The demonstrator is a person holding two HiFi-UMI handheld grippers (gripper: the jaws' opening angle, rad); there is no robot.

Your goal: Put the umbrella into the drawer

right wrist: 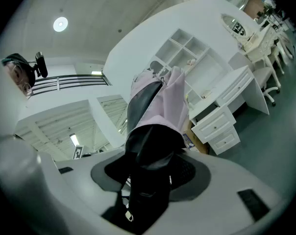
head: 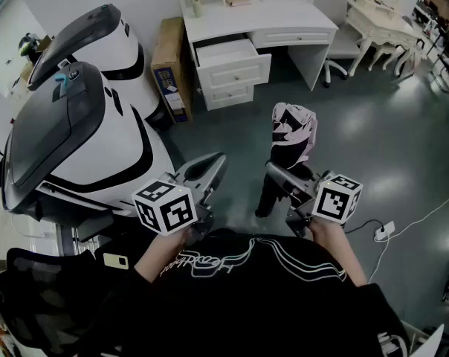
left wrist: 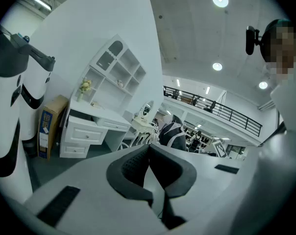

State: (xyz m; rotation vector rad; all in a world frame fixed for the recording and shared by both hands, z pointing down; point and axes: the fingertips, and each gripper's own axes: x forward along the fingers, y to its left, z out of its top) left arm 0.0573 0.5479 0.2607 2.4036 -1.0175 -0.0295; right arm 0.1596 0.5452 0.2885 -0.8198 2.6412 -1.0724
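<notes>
**Umbrella in right grip, drawer open, still well short of the desk**

- The white-and-black machine [head: 83, 125] sits left of the desk [head: 284, 17] and bulges into my lane. A cardboard box [head: 169, 65] is wedged against the desk's left side.
- Open floor runs from me to the desk front. I'd approach from the right of the machine, keeping off the chair [head: 336, 54] at the desk's right end.
- The desk's top drawer [head: 226, 53] is pulled out and looks bare inside, so the target looks ready.
- The umbrella [head: 291, 136] is folded and upright, well apart from the desk.
- My right gripper [head: 275, 173] is clamped on the umbrella's dark lower part, canopy end up. That probably keeps it off the floor and lets me tip it flat over the drawer's edge.
- My left gripper [head: 210, 166] has its jaws together with nothing in them. It's just as far from the desk, and free to steady the drawer.
</notes>
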